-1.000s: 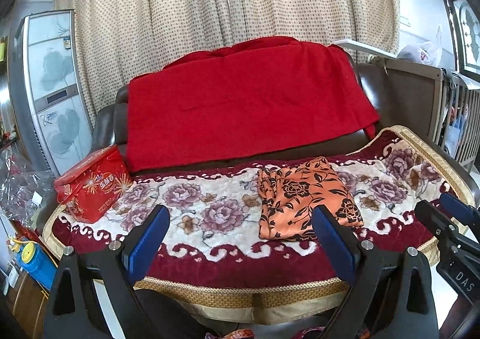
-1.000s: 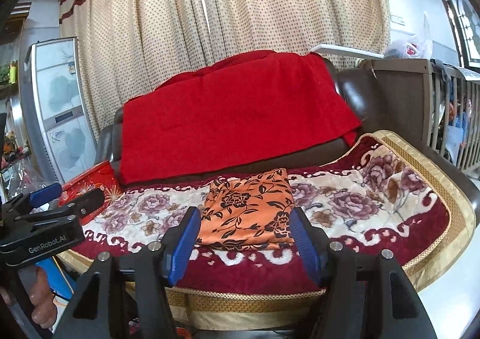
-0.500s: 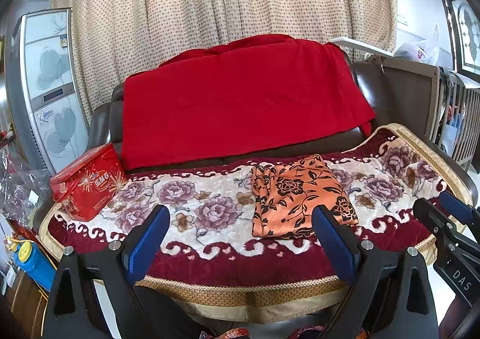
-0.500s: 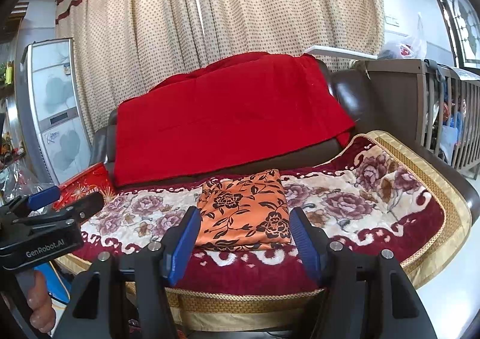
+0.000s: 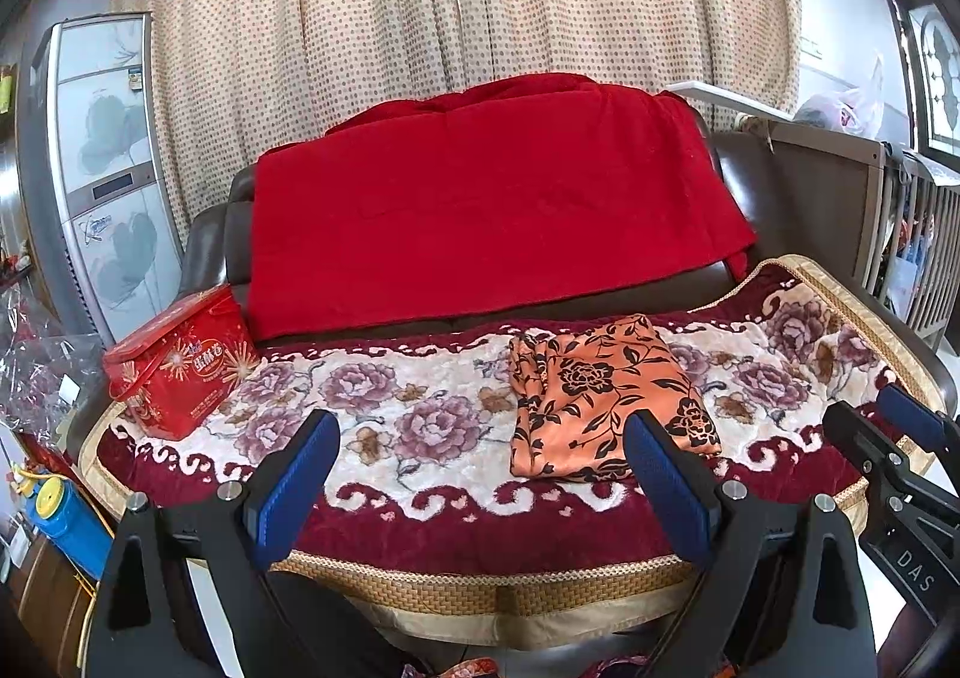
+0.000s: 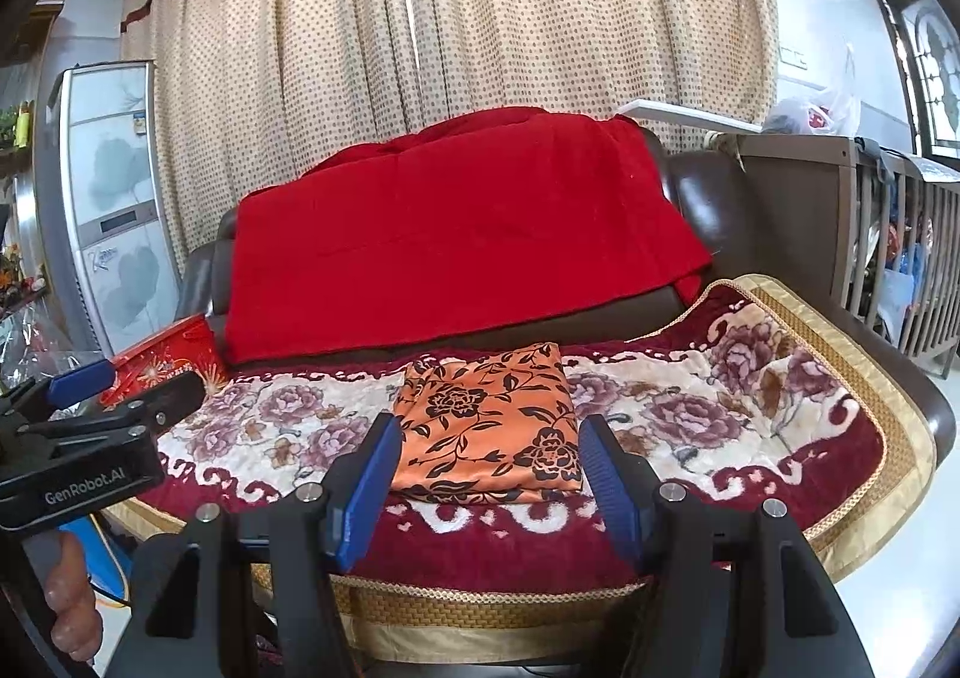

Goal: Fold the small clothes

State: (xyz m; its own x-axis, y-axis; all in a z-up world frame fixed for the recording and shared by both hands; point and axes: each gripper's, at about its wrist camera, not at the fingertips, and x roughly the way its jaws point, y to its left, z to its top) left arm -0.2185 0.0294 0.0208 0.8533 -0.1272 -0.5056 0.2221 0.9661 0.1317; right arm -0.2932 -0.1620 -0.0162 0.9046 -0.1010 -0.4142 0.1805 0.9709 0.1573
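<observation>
While both hand-held grippers (image 5: pixel 480 474) (image 6: pixel 489 468) gape empty, silky orange floral cloth (image 6: pixel 489 426), folded flat on plush blanket (image 6: pixel 720 420)

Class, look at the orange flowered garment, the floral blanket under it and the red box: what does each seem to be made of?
Orange flowered garment: thin woven cloth, slightly glossy, perhaps satin; it lies flat with soft creases.
Floral blanket: thick plush, probably fleece; fuzzy pile, woven gold border.
Red box: probably printed tin or card; stiff edges, glossy surface.
</observation>
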